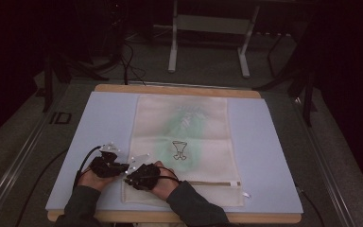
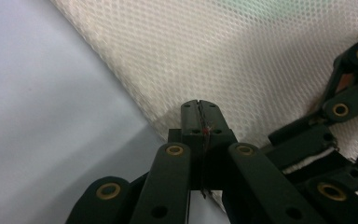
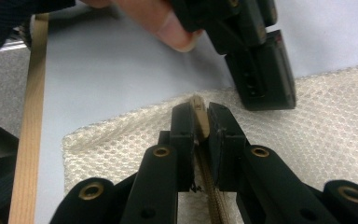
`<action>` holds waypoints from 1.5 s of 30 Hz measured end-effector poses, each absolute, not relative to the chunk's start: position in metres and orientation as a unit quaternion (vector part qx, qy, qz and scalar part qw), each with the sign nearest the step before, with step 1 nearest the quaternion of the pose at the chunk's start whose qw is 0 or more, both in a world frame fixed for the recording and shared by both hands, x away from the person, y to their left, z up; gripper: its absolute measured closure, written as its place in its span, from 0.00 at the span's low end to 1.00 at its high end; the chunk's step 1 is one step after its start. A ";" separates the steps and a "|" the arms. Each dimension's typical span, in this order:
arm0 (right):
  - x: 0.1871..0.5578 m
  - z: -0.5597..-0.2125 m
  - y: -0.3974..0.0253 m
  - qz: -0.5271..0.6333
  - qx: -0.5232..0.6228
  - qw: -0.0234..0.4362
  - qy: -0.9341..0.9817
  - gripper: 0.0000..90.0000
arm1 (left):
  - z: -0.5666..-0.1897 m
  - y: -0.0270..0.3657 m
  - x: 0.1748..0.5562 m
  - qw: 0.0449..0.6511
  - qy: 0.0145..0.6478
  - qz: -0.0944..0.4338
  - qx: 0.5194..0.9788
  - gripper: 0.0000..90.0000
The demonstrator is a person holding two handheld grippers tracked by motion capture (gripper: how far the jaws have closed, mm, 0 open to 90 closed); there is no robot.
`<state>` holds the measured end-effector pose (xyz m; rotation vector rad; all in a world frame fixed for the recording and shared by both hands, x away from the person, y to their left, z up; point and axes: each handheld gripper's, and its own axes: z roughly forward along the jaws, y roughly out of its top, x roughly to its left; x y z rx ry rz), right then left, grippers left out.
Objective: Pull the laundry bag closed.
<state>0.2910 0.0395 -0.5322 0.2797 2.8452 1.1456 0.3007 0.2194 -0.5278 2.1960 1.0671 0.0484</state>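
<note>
Where the mesh bag [image 1: 184, 142] lies flat on the desk [image 1: 274, 156], the left gripper [image 2: 199, 109] has its jaws pressed together on the bag's edge. Just beside it, the right gripper [image 3: 200, 122] has its jaws clamped on the zipper [image 3: 214, 196] end, near the bag's corner.

Open mat [image 1: 269, 156] right of mesh bag [image 1: 203, 156]

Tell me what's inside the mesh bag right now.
Through the mesh bag a green blur and a cup-shaped outline drawing show. Whatever else lies inside is veiled by the mesh.
</note>
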 end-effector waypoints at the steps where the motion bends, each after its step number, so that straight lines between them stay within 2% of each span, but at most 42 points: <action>1: 0.291 -0.532 0.040 0.372 0.091 0.033 0.923 0.91 | -0.527 0.219 0.300 0.340 0.411 0.019 0.845 1.00; 14: 0.288 -0.535 0.037 0.384 0.103 0.038 0.917 0.91 | -0.525 0.217 0.294 0.326 0.433 0.019 0.840 1.00; 35: 0.290 -0.530 0.025 0.361 0.090 0.036 0.928 0.91 | -0.526 0.220 0.296 0.327 0.418 0.007 0.847 1.00; 45: 0.286 -0.527 0.020 0.350 0.082 0.050 0.932 0.91 | -0.527 0.222 0.296 0.335 0.415 0.003 0.846 1.00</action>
